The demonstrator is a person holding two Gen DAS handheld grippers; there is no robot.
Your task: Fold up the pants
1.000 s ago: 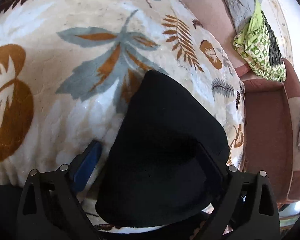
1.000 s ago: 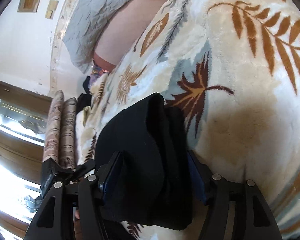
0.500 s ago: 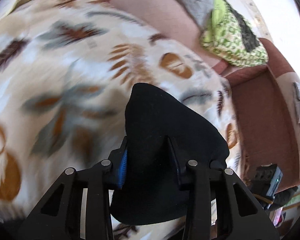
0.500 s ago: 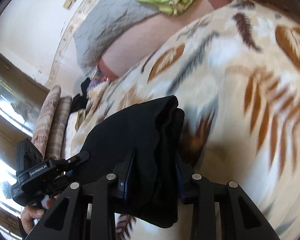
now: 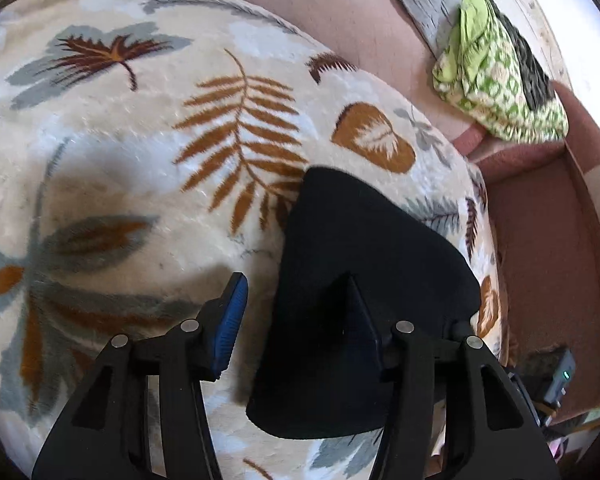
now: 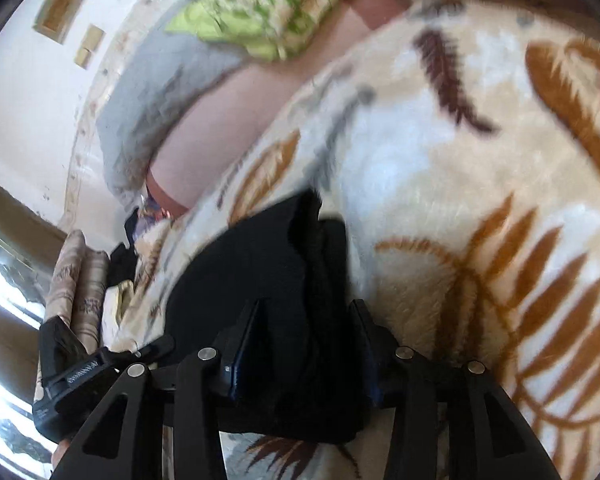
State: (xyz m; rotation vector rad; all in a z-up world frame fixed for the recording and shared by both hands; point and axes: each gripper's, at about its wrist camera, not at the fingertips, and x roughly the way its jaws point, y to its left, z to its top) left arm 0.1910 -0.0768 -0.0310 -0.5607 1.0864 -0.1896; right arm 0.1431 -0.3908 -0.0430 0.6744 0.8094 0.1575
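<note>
Pants: black pants (image 5: 364,280), folded to a compact bundle, lay on the leaf-print blanket (image 5: 140,168) near its right edge, close to both wrist cameras.
Left gripper (image 5: 296,320): fingers spread apart; blue-padded left finger over bare blanket, right finger over the black cloth; nothing pinched.
Right gripper (image 6: 304,344): fingers set close either side of a thick stack of black layers (image 6: 284,264); looked clamped on the bundle's near edge.
Step in hand: judged to be settling or shifting the finished fold, one side freed, the other held.
Doing it well: best kept low and level so stacked layers stayed aligned; right grip best let go only once the bundle sat flat; plush pile likely to drag the bottom layer.
Background: green patterned cloth (image 5: 496,80) on the pink sofa back (image 5: 332,12), well apart.
</note>
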